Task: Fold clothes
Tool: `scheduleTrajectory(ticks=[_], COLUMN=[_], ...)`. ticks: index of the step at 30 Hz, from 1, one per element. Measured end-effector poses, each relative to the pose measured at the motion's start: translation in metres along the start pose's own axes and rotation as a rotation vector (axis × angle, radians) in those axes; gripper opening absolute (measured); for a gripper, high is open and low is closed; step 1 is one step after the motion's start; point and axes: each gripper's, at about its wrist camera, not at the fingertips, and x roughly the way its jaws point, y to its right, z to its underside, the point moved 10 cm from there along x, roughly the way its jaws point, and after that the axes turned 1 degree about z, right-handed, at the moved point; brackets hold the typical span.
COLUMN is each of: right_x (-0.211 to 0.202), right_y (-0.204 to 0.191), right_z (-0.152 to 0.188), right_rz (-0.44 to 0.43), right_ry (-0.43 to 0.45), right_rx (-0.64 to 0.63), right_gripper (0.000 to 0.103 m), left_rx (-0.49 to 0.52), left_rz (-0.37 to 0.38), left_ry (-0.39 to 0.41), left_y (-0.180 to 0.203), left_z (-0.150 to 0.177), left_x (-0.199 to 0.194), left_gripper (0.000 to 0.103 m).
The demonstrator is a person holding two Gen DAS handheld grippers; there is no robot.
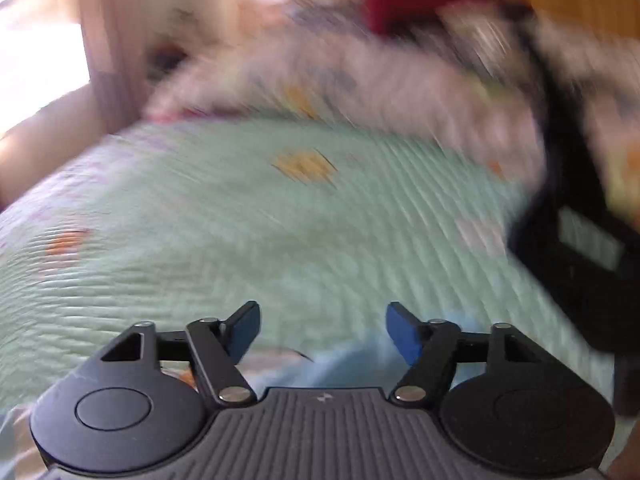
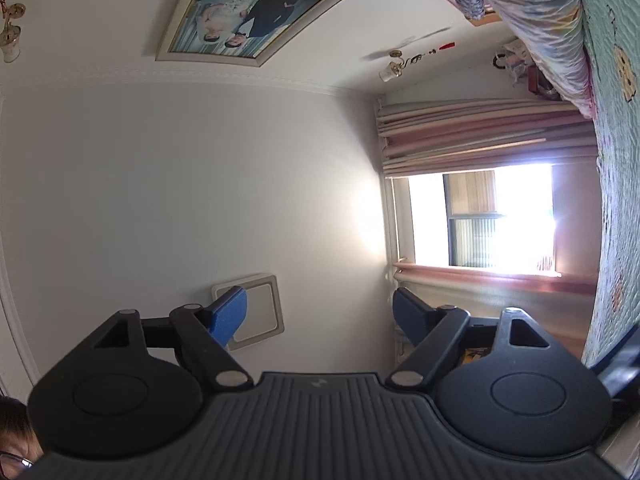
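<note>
Reading for writing: no brand or word can be read in either view; only a small pale mark sits on the ribbed body of each tool.
Left gripper (image 1: 323, 334): its two blue pads are spread apart with nothing between them, above the green bedspread (image 1: 240, 220).
Clothes (image 1: 340, 80): a pale heap along the far edge of the bed, strongly blurred, so single garments cannot be told apart; a red piece (image 1: 404, 12) shows at the top.
Light blue cloth (image 1: 320, 364): it lies on the bedspread just under the left gripper, partly hidden by the tool.
Dark object (image 1: 580, 248): at the right edge of the left view, blurred and cut off; what it is cannot be told.
Right gripper (image 2: 320, 316): blue pads spread, nothing held, facing the white wall (image 2: 180, 180).
Framed picture (image 2: 248, 12): on the wall, seen turned sideways.
Window (image 2: 480, 220): bright, details washed out, curtain (image 2: 460, 128) beside it.
Bed in right view: bedspread (image 2: 616, 160) runs along the right edge, cut off.
</note>
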Motion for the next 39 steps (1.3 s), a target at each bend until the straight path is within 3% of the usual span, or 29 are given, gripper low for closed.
scheduleTrajectory(ticks=[3, 6, 9, 12, 14, 17, 22, 27, 31, 35, 39], right_x=[-0.002, -0.001, 0.0, -0.012, -0.028, -0.058, -0.083, -0.065, -0.056, -0.061, -0.048], right_y=[0.005, 0.014, 0.016, 0.003, -0.004, -0.002, 0.022, 0.06, 0.07, 0.064, 0.074], right_z=[-0.003, -0.003, 0.002, 0.015, 0.032, 0.051, 0.056, 0.049, 0.046, 0.041, 0.049], right_rz=[0.048, 0.171, 0.326, 0.7, 0.871, 1.028, 1.261, 1.367, 1.374, 1.372, 1.415], right_ry=[0.021, 0.027, 0.037, 0.071, 0.088, 0.101, 0.117, 0.061, 0.037, 0.071, -0.081], right_rx=[-0.029, -0.112, -0.245, -0.532, -0.598, -0.513, -0.394, -0.398, -0.5, -0.53, -0.66], right_gripper=[0.083, 0.083, 0.083, 0.083, 0.083, 0.083, 0.082, 0.082, 0.081, 0.07, 0.069], left_rx=[-0.096, -0.165, -0.183, -0.168, -0.255, -0.449, -0.509, -0.599, -0.66, -0.693, -0.689], left_rz=[-0.062, -0.044, 0.01, -0.09, -0.126, -0.132, -0.093, -0.05, -0.04, -0.01, 0.014], left_ry=[0.07, 0.012, -0.059, -0.209, -0.277, -0.327, -0.334, -0.319, -0.317, -0.301, -0.292], left_y=[-0.039, -0.079, -0.114, -0.158, -0.182, -0.211, -0.219, -0.23, -0.242, -0.251, -0.254], left_z=[-0.007, 0.027, 0.087, 0.163, 0.209, 0.269, 0.298, 0.316, 0.323, 0.329, 0.332], left_x=[-0.048, -0.111, -0.176, -0.225, -0.253, -0.29, -0.31, -0.324, -0.328, -0.333, -0.333], left_gripper=[0.086, 0.091, 0.093, 0.093, 0.094, 0.097, 0.098, 0.102, 0.102, 0.102, 0.102])
